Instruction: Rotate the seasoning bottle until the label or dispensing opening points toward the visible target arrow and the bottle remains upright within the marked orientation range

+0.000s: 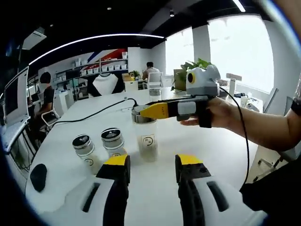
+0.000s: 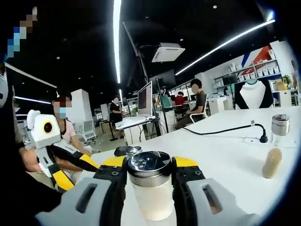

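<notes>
Right tongs [image 2: 149, 175] clamped on seasoning bottle [image 2: 150, 188] of pale powder, base cut off. Left tongs [image 1: 153, 165] open, empty; two more shakers [image 1: 99, 146] just ahead-left on worktop [image 1: 225, 150].

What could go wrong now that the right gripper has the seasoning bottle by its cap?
The right gripper clamps only the cap of the seasoning bottle, so a twist may loosen the cap instead of turning the bottle. Two more shaker bottles stand close beside it and could be knocked over. No target arrow is visible, so alignment is hard to judge.
</notes>
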Motion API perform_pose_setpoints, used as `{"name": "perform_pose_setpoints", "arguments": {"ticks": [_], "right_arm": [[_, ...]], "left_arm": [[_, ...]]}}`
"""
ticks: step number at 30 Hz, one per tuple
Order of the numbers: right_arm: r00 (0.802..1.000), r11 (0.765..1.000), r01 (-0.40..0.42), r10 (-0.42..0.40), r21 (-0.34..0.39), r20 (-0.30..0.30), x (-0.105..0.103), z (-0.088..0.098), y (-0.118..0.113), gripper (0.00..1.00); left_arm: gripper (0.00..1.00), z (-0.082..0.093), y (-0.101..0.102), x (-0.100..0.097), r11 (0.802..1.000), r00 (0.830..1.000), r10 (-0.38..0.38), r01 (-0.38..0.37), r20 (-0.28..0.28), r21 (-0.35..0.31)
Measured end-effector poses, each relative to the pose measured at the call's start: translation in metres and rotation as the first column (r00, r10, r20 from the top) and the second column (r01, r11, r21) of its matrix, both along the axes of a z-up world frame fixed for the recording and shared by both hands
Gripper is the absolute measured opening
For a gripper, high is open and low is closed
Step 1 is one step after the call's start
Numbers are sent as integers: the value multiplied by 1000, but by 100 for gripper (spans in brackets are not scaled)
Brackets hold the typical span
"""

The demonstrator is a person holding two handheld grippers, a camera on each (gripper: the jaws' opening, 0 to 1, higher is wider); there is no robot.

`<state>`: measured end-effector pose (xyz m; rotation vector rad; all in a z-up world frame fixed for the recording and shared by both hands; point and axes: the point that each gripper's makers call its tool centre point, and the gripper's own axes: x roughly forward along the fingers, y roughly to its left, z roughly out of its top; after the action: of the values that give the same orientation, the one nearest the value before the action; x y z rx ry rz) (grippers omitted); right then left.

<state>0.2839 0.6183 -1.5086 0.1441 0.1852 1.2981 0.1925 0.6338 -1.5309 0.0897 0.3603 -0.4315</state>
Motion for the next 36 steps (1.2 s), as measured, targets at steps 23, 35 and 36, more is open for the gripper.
{"name": "perform_pose_setpoints", "arguments": {"ticks": [23,35,36], "right_arm": [[998,997,-15,20,-71,62,-23,6,-13,48],[941,936,323,-302,-141,149,-32,-5,-83,46],[933,926,349,-328,-147,149,-32,-8,-89,46]], "left_arm": [[38,15,-14,1,1000,999,-21,21,33,-19],[44,21,-27,-3,999,997,-30,31,68,-15],[44,21,-27,-3,999,997,-30,31,70,-14]]}}
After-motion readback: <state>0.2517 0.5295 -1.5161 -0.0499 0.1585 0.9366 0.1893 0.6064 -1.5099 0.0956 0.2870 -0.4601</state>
